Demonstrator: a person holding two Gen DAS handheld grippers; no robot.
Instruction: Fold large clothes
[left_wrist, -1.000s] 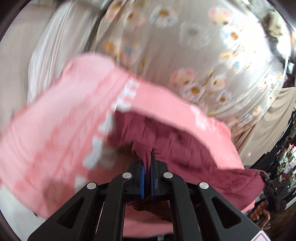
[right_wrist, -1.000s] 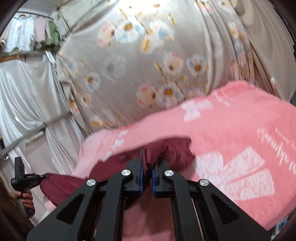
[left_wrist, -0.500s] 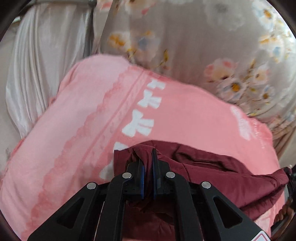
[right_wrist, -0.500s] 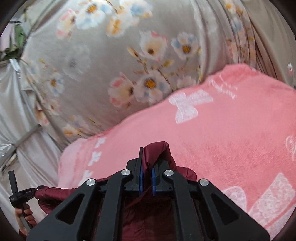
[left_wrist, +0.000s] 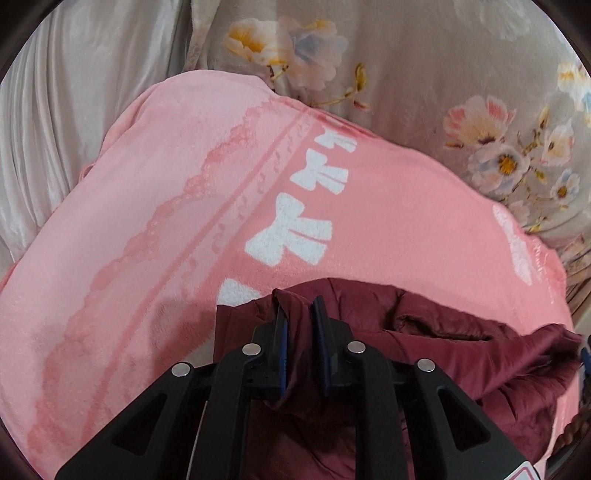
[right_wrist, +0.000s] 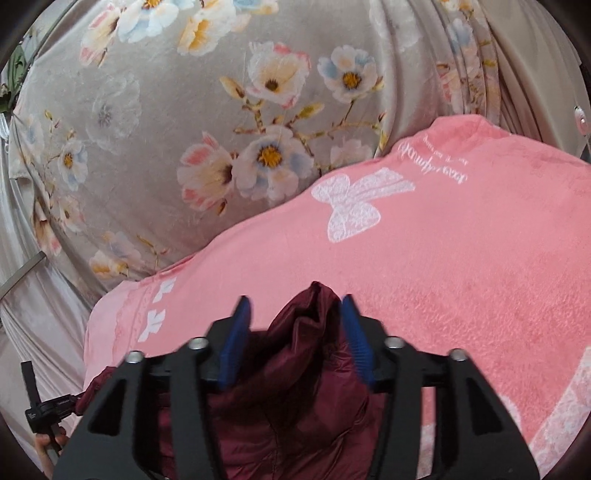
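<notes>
The right gripper (right_wrist: 295, 328) has its blue-padded fingers (right_wrist: 236, 332) spread apart, with a peak of the maroon jacket (right_wrist: 295, 387) standing loose between them and touching neither pad clearly; it reads as released. The left gripper (left_wrist: 299, 332) looks different: its fingers (left_wrist: 280, 332) stand only a little apart with a fold of the maroon jacket (left_wrist: 443, 350) filling the gap, so it appears to be pinching the cloth, though how firmly cannot be told.

Outward from the fingers, the jacket lies bunched on the near part of a pink blanket (left_wrist: 166, 240) printed with white bows, which covers the surface. In the left wrist view the garment runs off to the right as a rumpled band; in the right wrist view it runs to the left, where the other gripper's handle shows at the edge. The far half of the blanket is bare. Beyond it hangs a grey floral curtain (right_wrist: 221, 129), with pale satin drapes (left_wrist: 74, 110) at the far left.

As a judgement, one fold seems to have just been laid: the jacket's edge has been brought over and set down. The garment is still puffy and uneven, so the left side remains to be let go, and flattening plus further folds look to be left.
</notes>
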